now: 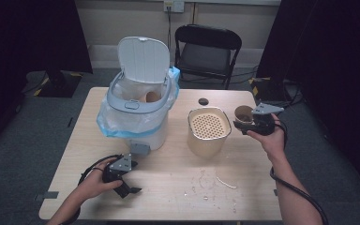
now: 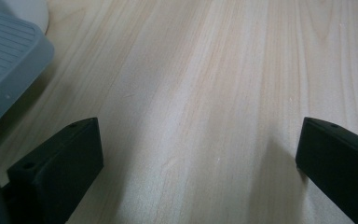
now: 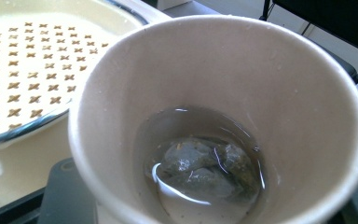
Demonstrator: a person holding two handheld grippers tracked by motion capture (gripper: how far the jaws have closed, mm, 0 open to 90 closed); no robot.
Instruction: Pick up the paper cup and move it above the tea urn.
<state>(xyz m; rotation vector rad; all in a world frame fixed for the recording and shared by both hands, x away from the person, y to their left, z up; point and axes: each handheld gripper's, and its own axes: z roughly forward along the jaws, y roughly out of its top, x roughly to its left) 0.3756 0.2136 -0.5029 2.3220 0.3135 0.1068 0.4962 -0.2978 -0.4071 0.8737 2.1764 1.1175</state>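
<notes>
1. Paper cup [image 3: 214,121] sits clamped between the jaws of the right gripper [image 1: 249,123], upright, its mouth facing up; inside it a little clear liquid covers a sodden tea bag [image 3: 205,165].
2. Taking the strainer container [image 1: 208,131] as the landmark: the cup is held just to its right, near its rim and a little above the table [image 1: 178,187], not touching it. In the right gripper view the perforated strainer plate [image 3: 28,70] lies immediately to the cup's left.
3. The relation that matters, as I judge it: the strainer's opening lies to the left of the cup, so emptying would call for a short carry leftward and a tilt of the cup's upright axis toward the strainer.
4. The right hand [image 1: 269,138] is by far the nearer one to the strainer container.
5. The left gripper [image 1: 122,180] rests well to the left and nearer the person, jaws spread wide with nothing but bare wood between them.
6. Left of the strainer stands the pedal bin [image 1: 140,103], lid up, lined with a blue bag; its grey pedal [image 2: 4,70] shows beside the left gripper.
</notes>
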